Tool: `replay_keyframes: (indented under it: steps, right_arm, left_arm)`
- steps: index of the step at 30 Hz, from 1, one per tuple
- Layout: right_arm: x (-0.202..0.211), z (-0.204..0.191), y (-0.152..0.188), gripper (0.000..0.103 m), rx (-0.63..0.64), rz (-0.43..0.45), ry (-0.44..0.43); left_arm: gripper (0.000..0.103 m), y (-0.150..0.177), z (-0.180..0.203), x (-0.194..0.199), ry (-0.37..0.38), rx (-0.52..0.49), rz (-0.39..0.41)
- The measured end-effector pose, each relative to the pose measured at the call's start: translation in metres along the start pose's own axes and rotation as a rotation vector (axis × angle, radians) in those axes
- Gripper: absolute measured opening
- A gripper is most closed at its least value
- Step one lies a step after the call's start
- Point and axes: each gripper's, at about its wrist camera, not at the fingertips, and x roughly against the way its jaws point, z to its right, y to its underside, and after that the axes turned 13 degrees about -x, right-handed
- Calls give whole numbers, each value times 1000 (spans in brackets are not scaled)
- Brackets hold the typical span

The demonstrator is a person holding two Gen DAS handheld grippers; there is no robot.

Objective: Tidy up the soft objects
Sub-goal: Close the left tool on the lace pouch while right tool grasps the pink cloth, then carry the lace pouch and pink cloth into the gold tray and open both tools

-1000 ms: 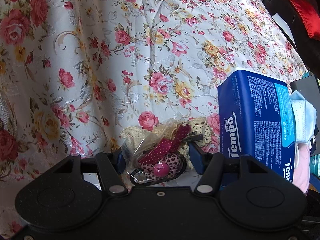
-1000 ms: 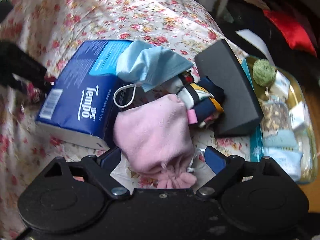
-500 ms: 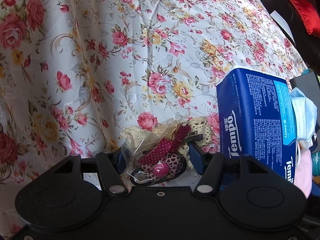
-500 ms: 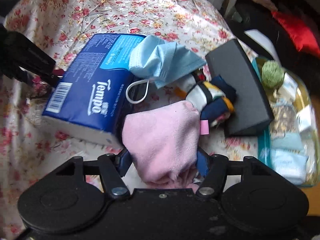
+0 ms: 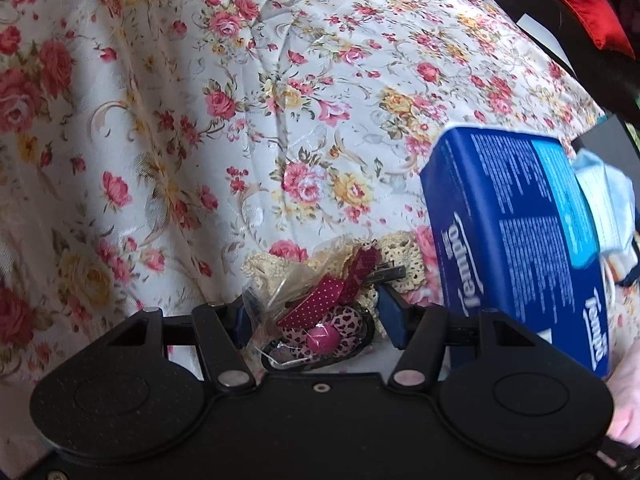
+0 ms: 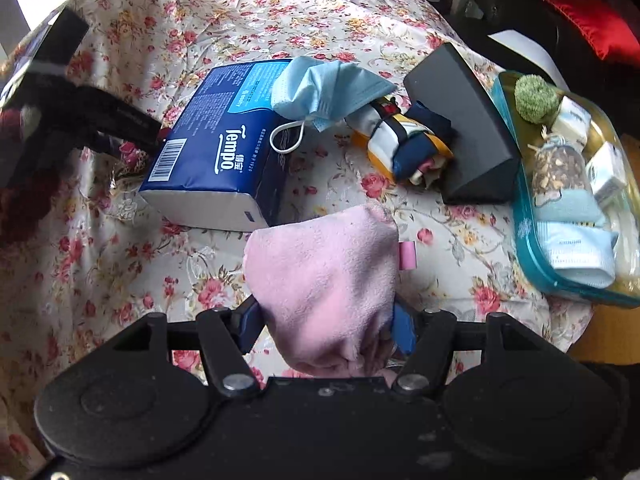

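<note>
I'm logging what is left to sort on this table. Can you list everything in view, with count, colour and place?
Tissue pack: one, blue, table centre-left.
Face mask: one, light blue, partly on the tissue pack.
Folded cloth bundle: one, navy, white and yellow, beside the black case.
Black case: one, right of centre.
Clear pouch: one, teal-trimmed, right edge, holding small items.
Tablecloth: one, floral.
Hair accessory packet: one, pink and maroon.
Pink cloth: one.
Left tongs: around the packet.
Right tongs: shut on the pink cloth.
</note>
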Motion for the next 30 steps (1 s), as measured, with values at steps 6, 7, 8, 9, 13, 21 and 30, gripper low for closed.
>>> replay_keyframes:
  steps: [6,7,8,9,13,21,30]
  right_arm:
    - [8,19,0,63,-45,-3,-37]
    - [9,21,1,63,-45,0,-39]
    - [10,24,1,63,-46,5,-39]
    - [11,27,1,63,-50,9,-39]
    - [14,43,-1,63,-92,13,-60]
    - [21,72,-3,63,-153,44,-46]
    - [31,114,-6,63,-264,91,-7]
  left_arm:
    - [54,17,0,12,6,44,-105]
    - [54,21,3,15,-6,30,-120]
    - [54,25,8,17,-23,11,-134]
    - [54,30,13,20,-38,-11,-147]
    - [54,43,35,33,-57,-76,-187]
    - [53,66,94,62,21,-149,-281]
    - [53,57,175,88,155,-185,-223]
